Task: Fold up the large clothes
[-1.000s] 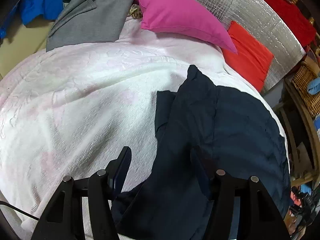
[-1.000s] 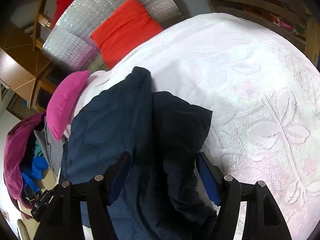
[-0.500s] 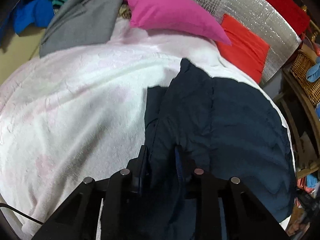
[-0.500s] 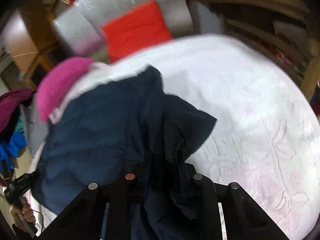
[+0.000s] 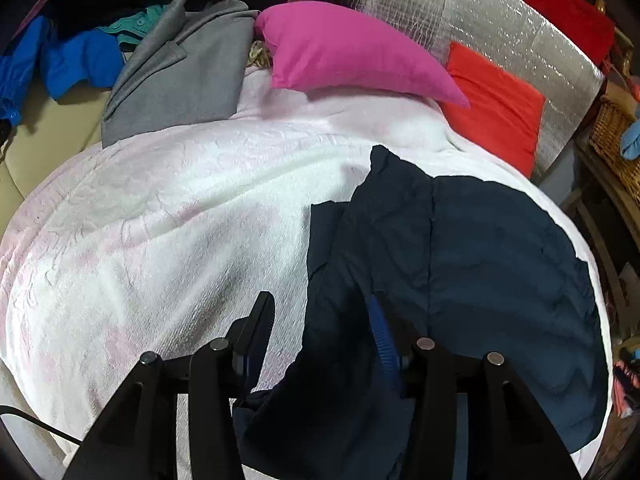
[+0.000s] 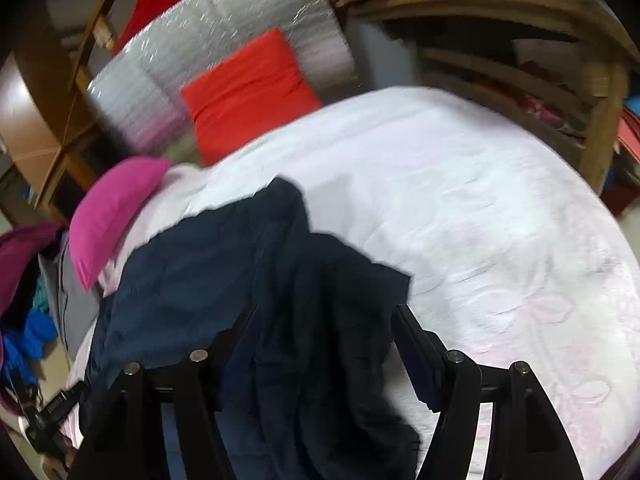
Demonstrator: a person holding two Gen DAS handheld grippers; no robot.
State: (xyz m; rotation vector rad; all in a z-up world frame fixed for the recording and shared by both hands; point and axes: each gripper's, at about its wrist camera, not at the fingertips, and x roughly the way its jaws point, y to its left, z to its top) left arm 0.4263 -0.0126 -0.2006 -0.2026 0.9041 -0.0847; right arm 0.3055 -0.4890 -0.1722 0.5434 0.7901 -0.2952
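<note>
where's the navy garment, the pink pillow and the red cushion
navy garment [image 5: 500, 248], left wrist view, flat right panel
pink pillow [image 5: 340, 52], left wrist view, middle of its face
red cushion [image 6: 248, 88], right wrist view, centre of its front

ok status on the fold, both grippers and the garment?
Left gripper open, right gripper open, each straddling fabric. Navy garment rumpled on white blanket, unfolded. Nothing obstructing.

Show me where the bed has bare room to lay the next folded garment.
Left wrist view: the white bedspread is bare between the grey jacket, the pink pillow and the navy garment. Right wrist view: more bare spread runs from the garment toward the wooden shelf. It is crowded at the head, where the red cushion also sits.
</note>
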